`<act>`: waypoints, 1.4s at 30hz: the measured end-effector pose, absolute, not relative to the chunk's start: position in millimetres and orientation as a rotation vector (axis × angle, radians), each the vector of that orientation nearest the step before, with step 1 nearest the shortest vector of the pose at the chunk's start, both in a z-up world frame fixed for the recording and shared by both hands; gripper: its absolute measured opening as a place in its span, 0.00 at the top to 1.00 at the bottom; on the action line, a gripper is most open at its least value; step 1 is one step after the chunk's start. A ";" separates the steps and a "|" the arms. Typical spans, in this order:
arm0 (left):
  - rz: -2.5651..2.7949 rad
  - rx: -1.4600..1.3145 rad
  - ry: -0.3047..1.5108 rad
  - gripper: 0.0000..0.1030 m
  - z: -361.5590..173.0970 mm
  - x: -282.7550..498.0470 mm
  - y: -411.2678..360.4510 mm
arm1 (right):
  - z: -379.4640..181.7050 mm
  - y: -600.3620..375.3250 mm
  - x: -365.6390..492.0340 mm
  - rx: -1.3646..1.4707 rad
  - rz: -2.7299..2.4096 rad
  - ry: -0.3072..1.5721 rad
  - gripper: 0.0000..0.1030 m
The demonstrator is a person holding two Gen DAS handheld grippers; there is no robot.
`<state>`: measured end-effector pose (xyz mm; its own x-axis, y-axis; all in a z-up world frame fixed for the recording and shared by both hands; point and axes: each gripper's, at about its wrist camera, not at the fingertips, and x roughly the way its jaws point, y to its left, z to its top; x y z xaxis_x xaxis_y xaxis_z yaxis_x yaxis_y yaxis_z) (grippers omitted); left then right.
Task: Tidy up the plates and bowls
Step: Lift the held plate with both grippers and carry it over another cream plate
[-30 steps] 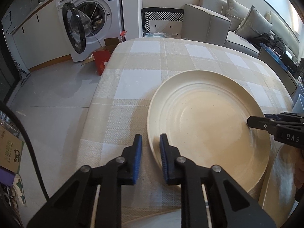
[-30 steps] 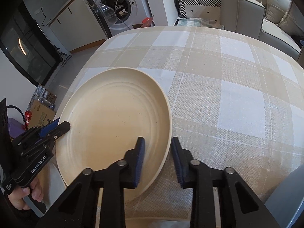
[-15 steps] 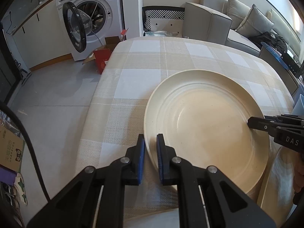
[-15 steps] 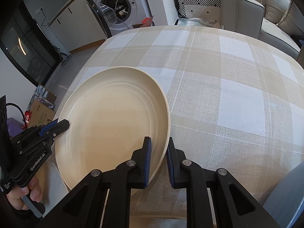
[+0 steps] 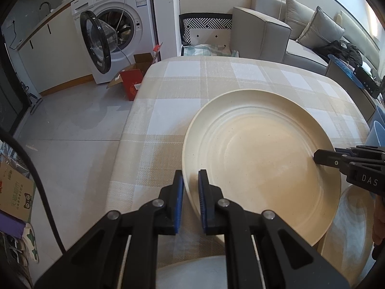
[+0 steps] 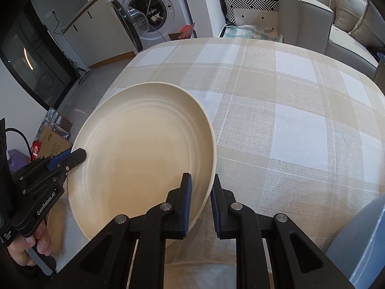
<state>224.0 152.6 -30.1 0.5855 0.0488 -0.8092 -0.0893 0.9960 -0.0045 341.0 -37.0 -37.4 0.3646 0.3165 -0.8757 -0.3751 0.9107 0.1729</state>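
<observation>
A large cream plate [image 5: 259, 168] [image 6: 144, 149] with ringed grooves sits tilted over the checked tablecloth, held from both sides. My left gripper [image 5: 190, 180] is shut on its near left rim, blue pads on either side of the edge. My right gripper [image 6: 201, 183] is shut on the opposite rim. Each gripper shows in the other's view: the right gripper [image 5: 322, 155] at the plate's right edge, the left gripper [image 6: 72, 157] at its left edge, with a hand below it. A second pale plate [image 5: 349, 228] lies partly hidden under the cream one.
The table [image 6: 288, 96] carries a beige and white checked cloth. A pale dish [image 5: 192, 272] lies under my fingers at the near edge. Blue-grey bowls [image 5: 377, 132] stand at the right edge. Beyond are a washing machine [image 5: 108, 36] with its door open, floor boxes and a sofa [image 5: 264, 31].
Both pairs of jaws have closed from a wider gap onto the cream plate's rim. The plate has shifted slightly towards the left in the left wrist view.
</observation>
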 end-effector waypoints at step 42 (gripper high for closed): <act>0.042 0.030 0.861 0.91 20.8 99.8 104.3 | 7.9 -77.8 206.5 -0.102 0.441 1.045 0.85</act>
